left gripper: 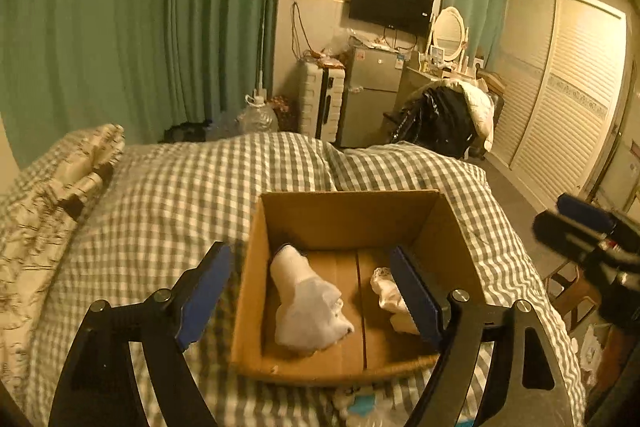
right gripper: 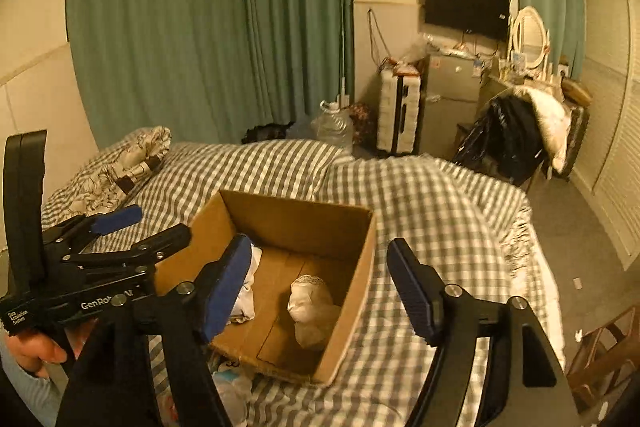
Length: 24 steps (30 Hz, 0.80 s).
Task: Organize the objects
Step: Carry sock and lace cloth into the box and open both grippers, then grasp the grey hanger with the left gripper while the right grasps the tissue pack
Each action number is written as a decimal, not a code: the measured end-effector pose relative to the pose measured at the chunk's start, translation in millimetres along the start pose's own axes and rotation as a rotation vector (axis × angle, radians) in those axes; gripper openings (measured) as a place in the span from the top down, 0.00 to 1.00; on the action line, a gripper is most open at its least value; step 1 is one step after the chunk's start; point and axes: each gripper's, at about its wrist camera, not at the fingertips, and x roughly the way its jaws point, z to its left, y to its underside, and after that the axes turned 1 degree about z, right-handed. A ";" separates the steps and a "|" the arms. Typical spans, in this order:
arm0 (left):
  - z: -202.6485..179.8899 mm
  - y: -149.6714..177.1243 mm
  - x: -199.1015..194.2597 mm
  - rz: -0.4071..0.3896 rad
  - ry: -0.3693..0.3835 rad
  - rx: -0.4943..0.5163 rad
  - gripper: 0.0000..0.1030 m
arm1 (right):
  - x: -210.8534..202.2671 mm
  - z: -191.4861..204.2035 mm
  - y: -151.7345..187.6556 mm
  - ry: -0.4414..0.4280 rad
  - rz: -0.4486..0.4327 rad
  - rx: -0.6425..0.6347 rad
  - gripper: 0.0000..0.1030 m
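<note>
Matt brown cardboard box point(left gripper: 344, 215); soft white cloth socks point(left gripper: 308, 303) (crumpled); woven checked cotton bedspread point(left gripper: 180, 195).

Home bedroom: checked bed point(left gripper: 200, 187) with pillow point(left gripper: 68, 167), green curtains point(left gripper: 140, 27), wall TV point(left gripper: 390, 3), small fridge point(left gripper: 370, 95), vanity mirror point(left gripper: 448, 31), louvred wardrobe point(left gripper: 560, 87).
</note>
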 end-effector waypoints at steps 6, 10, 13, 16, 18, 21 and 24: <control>4.2 10.1 -55.2 -0.004 -0.036 0.018 0.14 | -64.0 11.8 -1.1 0.034 -0.042 -0.066 0.23; 6.8 25.4 -85.1 -0.002 -0.053 0.038 0.14 | -103.8 23.4 4.9 0.046 -0.061 -0.107 0.21; 7.2 44.0 -104.2 0.003 -0.067 0.056 0.13 | -124.0 31.4 15.0 0.043 -0.056 -0.121 0.20; 9.4 67.0 -116.2 0.015 -0.086 0.065 0.08 | -137.6 40.0 34.2 0.026 -0.036 -0.135 0.17; 12.7 83.6 -121.4 0.028 -0.092 0.060 0.07 | -140.6 44.6 47.7 0.018 -0.023 -0.141 0.16; 17.9 105.8 -124.1 0.045 -0.101 0.051 0.06 | -136.2 56.5 72.5 -0.003 0.017 -0.149 0.16; 20.2 127.1 -118.0 0.078 -0.105 0.061 0.06 | -123.5 65.8 99.9 -0.018 0.065 -0.145 0.16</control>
